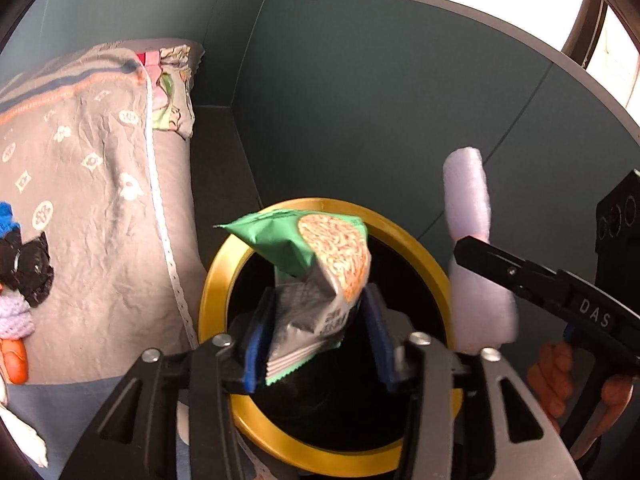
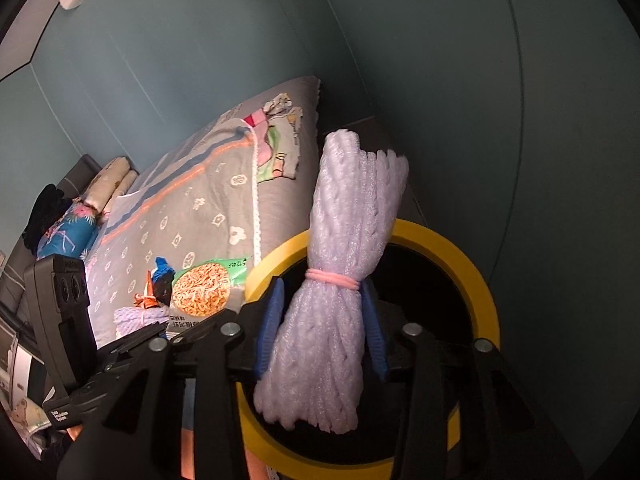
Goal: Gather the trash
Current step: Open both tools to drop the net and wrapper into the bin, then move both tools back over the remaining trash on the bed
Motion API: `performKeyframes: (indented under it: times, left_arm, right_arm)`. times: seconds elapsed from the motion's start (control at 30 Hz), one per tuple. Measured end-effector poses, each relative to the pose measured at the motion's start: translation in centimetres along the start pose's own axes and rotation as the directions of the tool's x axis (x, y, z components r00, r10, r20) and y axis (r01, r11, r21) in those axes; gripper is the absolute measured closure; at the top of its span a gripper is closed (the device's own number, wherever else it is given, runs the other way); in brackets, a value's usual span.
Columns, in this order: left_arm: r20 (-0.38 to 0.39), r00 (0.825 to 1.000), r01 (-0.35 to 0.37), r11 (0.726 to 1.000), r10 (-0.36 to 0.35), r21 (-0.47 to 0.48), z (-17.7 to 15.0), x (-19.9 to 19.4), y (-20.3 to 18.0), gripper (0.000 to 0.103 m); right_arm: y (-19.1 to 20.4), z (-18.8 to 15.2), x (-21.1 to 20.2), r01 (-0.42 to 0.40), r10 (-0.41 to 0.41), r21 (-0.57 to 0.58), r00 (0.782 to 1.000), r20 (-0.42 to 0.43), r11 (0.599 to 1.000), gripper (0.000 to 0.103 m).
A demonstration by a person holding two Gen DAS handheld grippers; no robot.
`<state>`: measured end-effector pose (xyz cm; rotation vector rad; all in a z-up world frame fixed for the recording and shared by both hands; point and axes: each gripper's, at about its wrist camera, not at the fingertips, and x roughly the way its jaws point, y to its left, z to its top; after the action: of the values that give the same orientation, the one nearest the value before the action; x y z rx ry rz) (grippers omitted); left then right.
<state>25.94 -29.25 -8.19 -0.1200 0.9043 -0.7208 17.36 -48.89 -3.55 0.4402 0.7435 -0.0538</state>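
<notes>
My left gripper (image 1: pixel 316 328) is shut on a green and silver snack wrapper (image 1: pixel 316 264) and holds it over the black mouth of a yellow-rimmed trash bin (image 1: pixel 216 280). My right gripper (image 2: pixel 324 328) is shut on a bundle of pale purple foam netting (image 2: pixel 344 248) tied with a pink band, over the same bin (image 2: pixel 476 264). The foam bundle (image 1: pixel 472 216) and right gripper also show at the right of the left wrist view. The wrapper (image 2: pixel 204 292) and left gripper show at the left of the right wrist view.
A bed with a grey patterned quilt (image 1: pixel 88 184) lies left of the bin. More scraps lie on it: a black crumpled piece (image 1: pixel 28 268), purple foam (image 2: pixel 136 316), orange and blue bits (image 2: pixel 154 280). Teal walls (image 1: pixel 380 100) close in behind and right.
</notes>
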Motion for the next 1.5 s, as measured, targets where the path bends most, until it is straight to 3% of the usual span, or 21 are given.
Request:
performKeyframes:
  times: [0.2,0.53,0.83,1.1,1.5]
  left_arm:
    - [0.02,1.0,0.001,1.0,-0.001,-0.025,-0.1,-0.5,0.7,0.034]
    - [0.078,0.996,-0.031,0.998,0.035,-0.056,0.4,-3.7,2.2,0.028]
    - [0.164,0.981,-0.09,0.994,0.1,-0.068,0.9,-9.0,3.8,0.019]
    - [0.247,0.951,-0.166,0.982,0.184,-0.091,0.5,-14.6,5.4,0.01]
    - [0.3,0.893,-0.293,0.94,0.335,-0.176,-1.3,-22.3,11.2,0.008]
  right_arm:
    - [-1.2,-0.4,-0.4,0.017,-0.018,0.037,1.0,0.018,0.999,0.055]
    - [-1.5,-1.0,-3.0,0.021,-0.022,0.032,0.999,0.044,0.999,0.054]
    - [2.4,-0.8,-5.0,-0.004,0.008,-0.046,0.997,0.076,0.999,0.042]
    - [7.4,-0.8,-6.3,-0.047,0.061,-0.136,0.993,0.098,0.99,0.034]
    - [15.2,-1.9,-7.4,-0.127,0.153,-0.252,0.985,0.085,0.959,0.031]
